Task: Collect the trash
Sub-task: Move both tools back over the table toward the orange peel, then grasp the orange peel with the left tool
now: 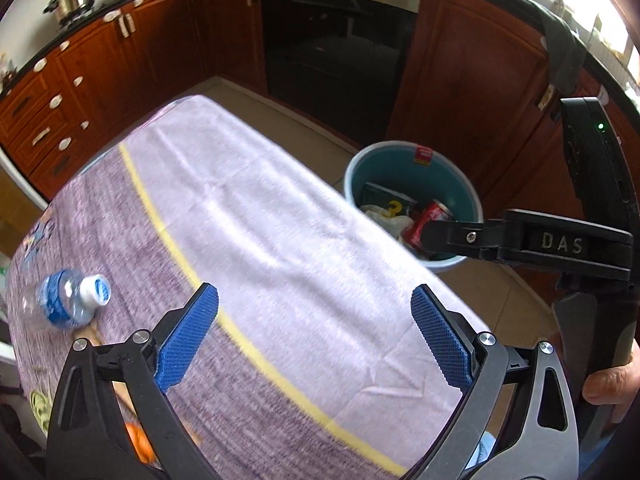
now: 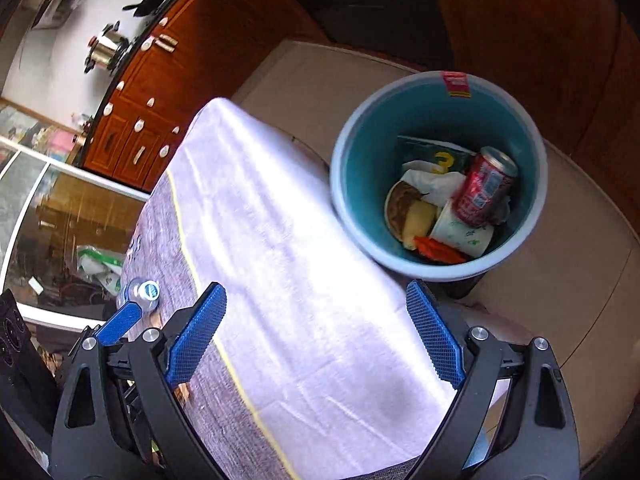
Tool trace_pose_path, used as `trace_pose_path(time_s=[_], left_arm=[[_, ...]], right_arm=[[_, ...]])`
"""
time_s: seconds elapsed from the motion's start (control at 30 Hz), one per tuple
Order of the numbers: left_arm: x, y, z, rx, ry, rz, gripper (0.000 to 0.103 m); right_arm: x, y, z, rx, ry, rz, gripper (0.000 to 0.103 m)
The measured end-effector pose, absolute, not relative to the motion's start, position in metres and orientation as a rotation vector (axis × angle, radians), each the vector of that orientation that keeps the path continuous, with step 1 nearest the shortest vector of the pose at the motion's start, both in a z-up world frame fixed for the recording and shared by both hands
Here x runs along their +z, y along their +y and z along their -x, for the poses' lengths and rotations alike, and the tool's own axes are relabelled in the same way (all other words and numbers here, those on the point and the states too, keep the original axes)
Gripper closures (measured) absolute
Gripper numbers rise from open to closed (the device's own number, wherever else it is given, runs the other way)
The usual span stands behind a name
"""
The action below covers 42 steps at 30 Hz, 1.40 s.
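Jaws of both our left gripper (image 1: 314,336) and right gripper (image 2: 316,332) gape empty; the bottle (image 1: 72,298) lies on the counter (image 1: 280,240), left of both, and the bin (image 2: 438,176) beyond.

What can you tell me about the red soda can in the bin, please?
The red soda can looks like aluminium, with a silver top rim and white and blue markings on its side. It looks intact, leaning tilted with its top toward the bin's far wall. It lies inside the teal bin, resting on a white paper cup and crumpled white paper. No gripper touches it.
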<state>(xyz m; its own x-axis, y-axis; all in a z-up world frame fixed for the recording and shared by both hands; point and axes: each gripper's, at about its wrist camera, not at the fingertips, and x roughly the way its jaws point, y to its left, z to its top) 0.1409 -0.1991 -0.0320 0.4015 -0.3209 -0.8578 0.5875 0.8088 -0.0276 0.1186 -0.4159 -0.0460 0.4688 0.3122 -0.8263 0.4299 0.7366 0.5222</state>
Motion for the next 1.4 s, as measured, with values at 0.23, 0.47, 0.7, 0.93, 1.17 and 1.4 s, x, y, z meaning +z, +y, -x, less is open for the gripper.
trace_pose_path(time_s=[0.23,0.47,0.7,0.93,1.17,1.4], left_arm=[[-0.052,-0.119,-0.13,-0.482,1.056,-0.236,0.006],[-0.07,-0.028,-0.123,-0.361,1.091,-0.161,0.006],[-0.082,0.019,-0.122,-0.319,1.118,-0.129,0.01],[-0.093,0.01,-0.12,-0.349,1.13,-0.205,0.018],[-0.097,0.012,-0.123,-0.34,1.14,-0.197,0.018],[-0.1,0.01,-0.124,-0.346,1.145,-0.208,0.018]], right_arm=[[-0.046,-0.354,-0.124,0.03,1.184,-0.702,0.016],[-0.06,-0.289,-0.129,0.137,1.265,-0.638,0.016],[-0.072,-0.248,-0.128,0.191,1.32,-0.595,0.016],[-0.076,-0.235,-0.13,0.197,1.35,-0.565,0.016],[-0.077,-0.24,-0.132,0.189,1.356,-0.565,0.016],[-0.08,-0.232,-0.135,0.194,1.369,-0.56,0.016]])
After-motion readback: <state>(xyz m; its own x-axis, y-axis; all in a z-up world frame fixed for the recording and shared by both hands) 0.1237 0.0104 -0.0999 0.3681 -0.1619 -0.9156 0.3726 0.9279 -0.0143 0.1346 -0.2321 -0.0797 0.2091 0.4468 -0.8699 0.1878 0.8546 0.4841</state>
